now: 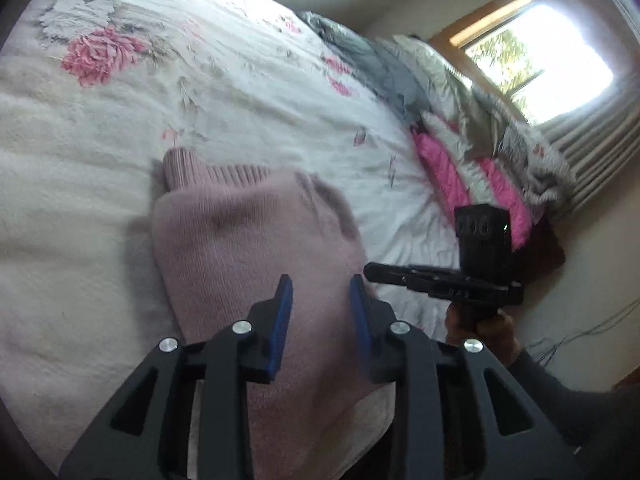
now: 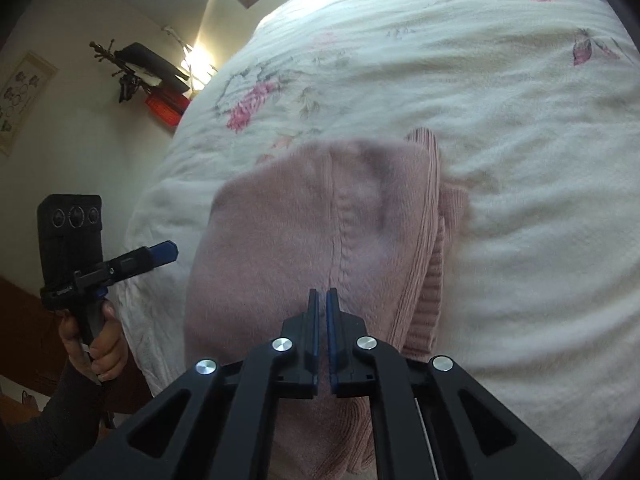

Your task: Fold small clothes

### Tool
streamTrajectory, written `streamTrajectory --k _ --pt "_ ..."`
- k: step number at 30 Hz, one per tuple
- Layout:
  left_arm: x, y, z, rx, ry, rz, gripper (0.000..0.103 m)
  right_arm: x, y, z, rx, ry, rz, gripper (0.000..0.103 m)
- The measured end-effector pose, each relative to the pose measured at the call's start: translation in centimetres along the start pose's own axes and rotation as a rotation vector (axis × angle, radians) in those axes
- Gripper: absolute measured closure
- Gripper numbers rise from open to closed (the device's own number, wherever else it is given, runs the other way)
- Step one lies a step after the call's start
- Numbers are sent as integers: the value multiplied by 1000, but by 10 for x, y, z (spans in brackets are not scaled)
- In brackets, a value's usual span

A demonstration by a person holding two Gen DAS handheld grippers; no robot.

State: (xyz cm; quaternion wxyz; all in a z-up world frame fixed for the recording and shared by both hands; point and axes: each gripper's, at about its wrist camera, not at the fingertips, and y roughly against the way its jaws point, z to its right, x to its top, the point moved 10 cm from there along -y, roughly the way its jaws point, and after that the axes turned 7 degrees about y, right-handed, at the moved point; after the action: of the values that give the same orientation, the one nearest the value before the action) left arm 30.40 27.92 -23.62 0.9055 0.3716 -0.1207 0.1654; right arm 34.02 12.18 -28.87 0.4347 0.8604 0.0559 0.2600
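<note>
One folded pink knit sweater [image 1: 256, 240] with ribbed cuffs lies on the fleecy floral bedspread [image 1: 120, 128]; above it, left hand-held gripper [image 1: 322, 300] gapes empty, right hand-held gripper [image 2: 322, 300] nearly closed, empty.

the sweater [image 1: 256, 240]'s near end is hidden under the left tool [image 1: 322, 304]; the window [image 1: 540, 60] is blown out, and the bedding [image 1: 460, 120] beside it is blurred.

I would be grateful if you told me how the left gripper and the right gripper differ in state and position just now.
The left gripper has its jaws apart, with nothing between them; the right gripper has its jaws nearly closed, and no cloth shows between them. In the right wrist view the left gripper sits off the bed's edge, while the right gripper hangs over the pink sweater. Both have black frames and blue pads, and each is held by a hand.
</note>
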Motion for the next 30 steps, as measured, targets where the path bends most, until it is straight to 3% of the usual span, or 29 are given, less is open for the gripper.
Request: streamTrajectory --k 2,4,6,9,11,13,16,19,21,24,27,30 --pt "-12 -24 -20 82 6 -38 84 -10 -14 17 -49 -2 -19 103" --pt "-11 -31 -29 78 50 -26 95 -10 -15 24 -36 -43 -9 103" --pt "-9 -29 -29 104 53 -18 95 -9 -9 18 -72 -17 -6 103" --pt "-12 -10 -14 101 22 8 75 -13 10 0 -102 26 14 101" --pt "-22 10 -1 62 -5 41 71 -23 22 -15 -55 30 31 101" --pt "-33 15 -4 77 -6 49 70 -38 21 -21 -51 39 20 101" --pt "-40 -8 -26 119 39 20 72 -57 -6 0 -133 20 -43 103" --pt "-38 -12 -26 119 58 25 71 -60 -10 8 -142 -17 -28 103" --pt "-41 1 -11 128 15 35 68 -61 3 -2 -150 -2 -4 103" --pt "-64 23 9 111 -71 49 59 -71 25 -21 -143 28 36 100" --pt "-95 18 -9 141 -20 21 58 -94 23 -29 -129 33 22 100" --pt "-115 -7 -36 225 4 -23 58 -117 -2 -12 -185 14 -37 103"
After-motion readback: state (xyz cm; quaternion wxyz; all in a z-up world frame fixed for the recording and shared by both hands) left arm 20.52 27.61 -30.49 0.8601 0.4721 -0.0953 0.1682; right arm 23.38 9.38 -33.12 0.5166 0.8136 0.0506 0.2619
